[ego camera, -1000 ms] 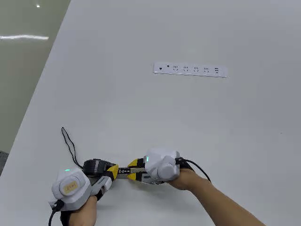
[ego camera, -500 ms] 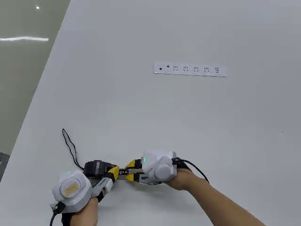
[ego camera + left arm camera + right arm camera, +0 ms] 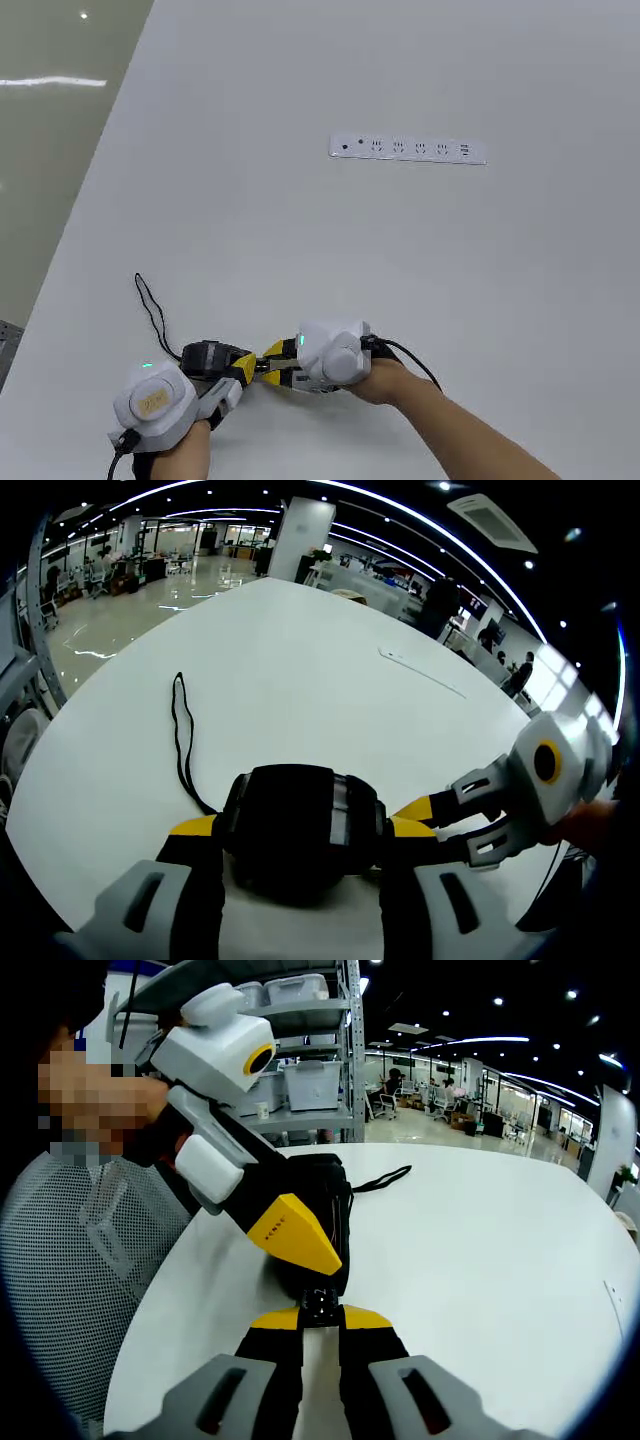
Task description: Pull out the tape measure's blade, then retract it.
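A black tape measure (image 3: 208, 355) rests on the white table (image 3: 400, 260) near its front left edge. My left gripper (image 3: 224, 363) is shut on its case. In the left gripper view the case (image 3: 298, 815) sits between the yellow-tipped jaws of the left gripper (image 3: 302, 832). My right gripper (image 3: 270, 364) faces it from the right, shut on the blade tip (image 3: 320, 1305). Only a very short bit of blade (image 3: 261, 365) shows between case and jaws. In the right gripper view the right gripper (image 3: 320, 1320) almost touches the case (image 3: 318, 1205).
The tape measure's black wrist cord (image 3: 150, 310) trails away to the back left. A white power strip (image 3: 407, 149) lies farther back on the table. The table's left edge (image 3: 90, 190) drops to the floor. Shelving (image 3: 300, 1050) stands behind the person.
My right gripper has moved left toward the case, and the stretch of blade between them has grown shorter. The left gripper and case stay about where they were.
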A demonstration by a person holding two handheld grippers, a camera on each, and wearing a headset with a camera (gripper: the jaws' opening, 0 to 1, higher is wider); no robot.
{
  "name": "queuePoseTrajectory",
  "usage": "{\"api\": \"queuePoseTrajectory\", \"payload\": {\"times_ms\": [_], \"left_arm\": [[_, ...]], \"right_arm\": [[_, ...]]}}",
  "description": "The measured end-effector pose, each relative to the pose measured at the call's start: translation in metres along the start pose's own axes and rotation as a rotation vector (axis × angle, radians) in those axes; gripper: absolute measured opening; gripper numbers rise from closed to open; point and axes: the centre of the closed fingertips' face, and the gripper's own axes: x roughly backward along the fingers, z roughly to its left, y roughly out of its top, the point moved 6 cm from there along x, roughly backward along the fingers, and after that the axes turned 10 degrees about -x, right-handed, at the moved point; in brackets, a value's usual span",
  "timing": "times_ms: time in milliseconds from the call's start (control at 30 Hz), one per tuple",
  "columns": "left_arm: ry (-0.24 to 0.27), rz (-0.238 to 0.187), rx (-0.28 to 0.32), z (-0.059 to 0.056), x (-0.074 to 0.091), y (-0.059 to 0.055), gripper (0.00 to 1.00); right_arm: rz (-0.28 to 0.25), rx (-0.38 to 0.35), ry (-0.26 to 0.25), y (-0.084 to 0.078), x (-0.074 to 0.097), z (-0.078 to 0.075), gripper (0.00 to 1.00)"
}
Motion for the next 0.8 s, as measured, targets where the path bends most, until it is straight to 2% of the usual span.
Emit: {"api": "queuePoseTrajectory", "payload": {"times_ms": [800], "left_arm": [[-0.008, 0.001, 0.008, 0.0, 0.0, 0.0, 0.59]], "right_arm": [[-0.003, -0.016, 0.002, 0.003, -0.01, -0.001, 0.11]]}}
